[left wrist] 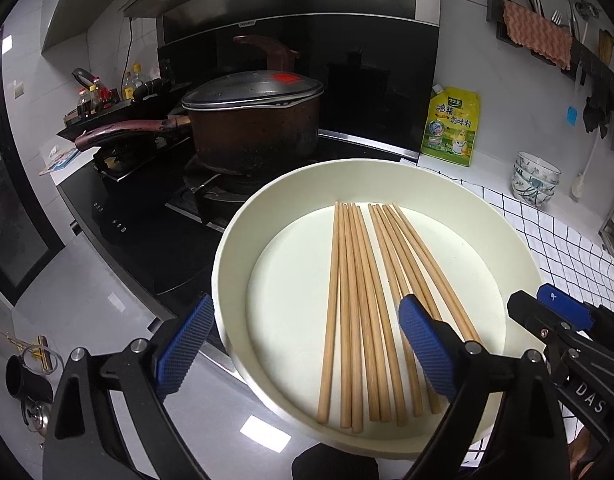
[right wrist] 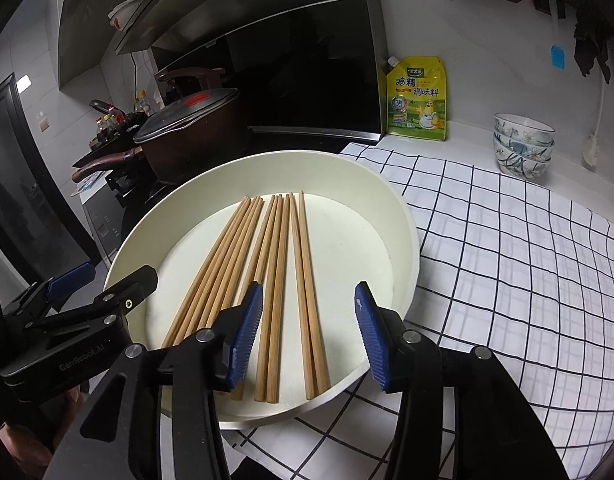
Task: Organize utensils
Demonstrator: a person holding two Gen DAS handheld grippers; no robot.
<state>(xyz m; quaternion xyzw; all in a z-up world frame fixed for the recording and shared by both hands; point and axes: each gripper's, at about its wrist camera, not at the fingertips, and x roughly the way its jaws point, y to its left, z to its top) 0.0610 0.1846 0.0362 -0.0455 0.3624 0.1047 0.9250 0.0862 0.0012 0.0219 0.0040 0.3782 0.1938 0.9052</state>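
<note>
On the worktop: round cream tray (left wrist: 227,264) holding wooden chopsticks (left wrist: 359,312), lying in two bundles.
Left tool (left wrist: 303,344) and right tool (right wrist: 309,336) are hovering spread at six o'clock, gripping nothing; saucepan (left wrist: 251,128) sitting at eleven o'clock.

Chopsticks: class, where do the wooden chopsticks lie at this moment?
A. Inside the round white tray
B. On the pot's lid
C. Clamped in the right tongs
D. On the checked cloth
A: the chopsticks lie flat on the floor of the white tray, while both tongs hover open above them.
</note>
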